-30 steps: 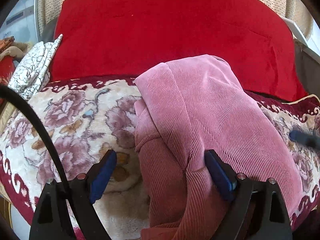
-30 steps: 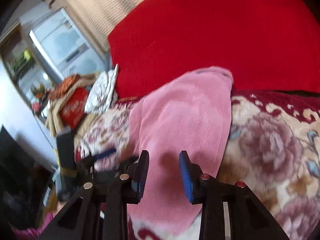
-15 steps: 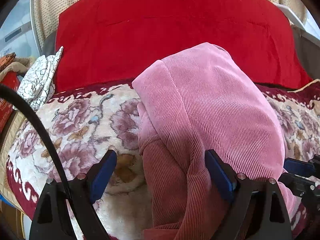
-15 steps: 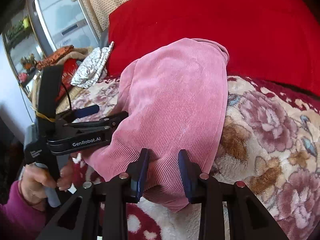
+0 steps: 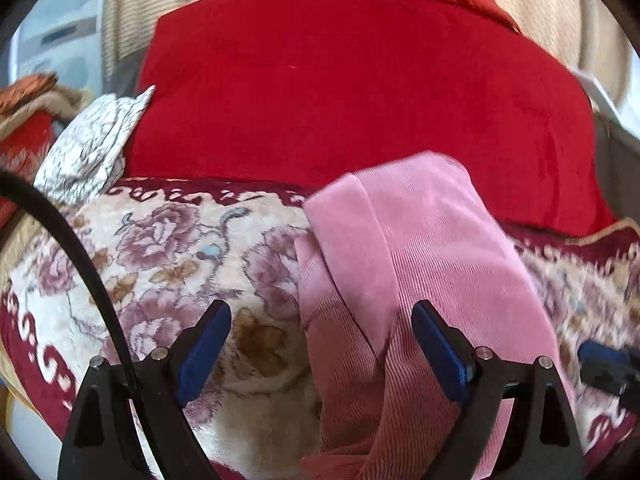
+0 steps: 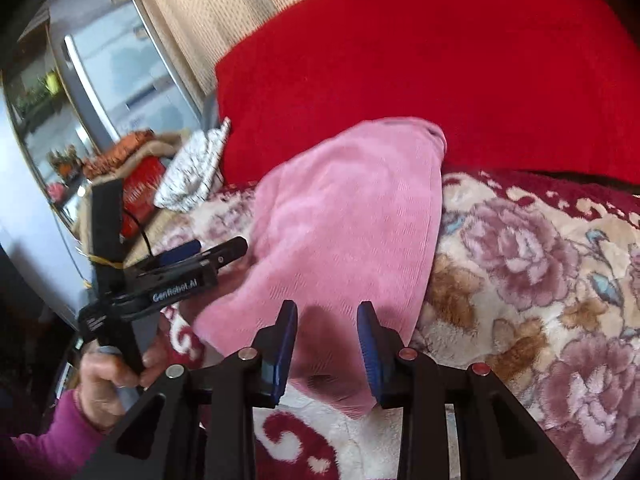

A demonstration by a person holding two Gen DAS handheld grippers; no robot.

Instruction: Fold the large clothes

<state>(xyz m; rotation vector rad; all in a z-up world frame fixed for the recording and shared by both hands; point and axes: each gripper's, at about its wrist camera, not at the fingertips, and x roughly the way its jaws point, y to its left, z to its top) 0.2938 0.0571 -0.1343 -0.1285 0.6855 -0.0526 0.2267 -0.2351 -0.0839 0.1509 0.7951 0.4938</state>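
Note:
A pink corduroy garment lies folded in a long strip on the floral blanket, its far end against the red cushion. It also shows in the right wrist view. My left gripper is open wide, its right finger over the garment's near end, its left finger over the blanket. My right gripper is open with a narrow gap, just above the garment's near edge, holding nothing. The left gripper also shows in the right wrist view, at the garment's left side.
A white patterned cloth lies at the blanket's far left beside the cushion. Orange and red items are piled beyond it. A glass door and curtain stand behind. The right gripper's tip shows at the right.
Both grippers have pulled back from the garment. The garment's raised far end has dropped lower against the cushion. The right gripper's fingers have opened a little.

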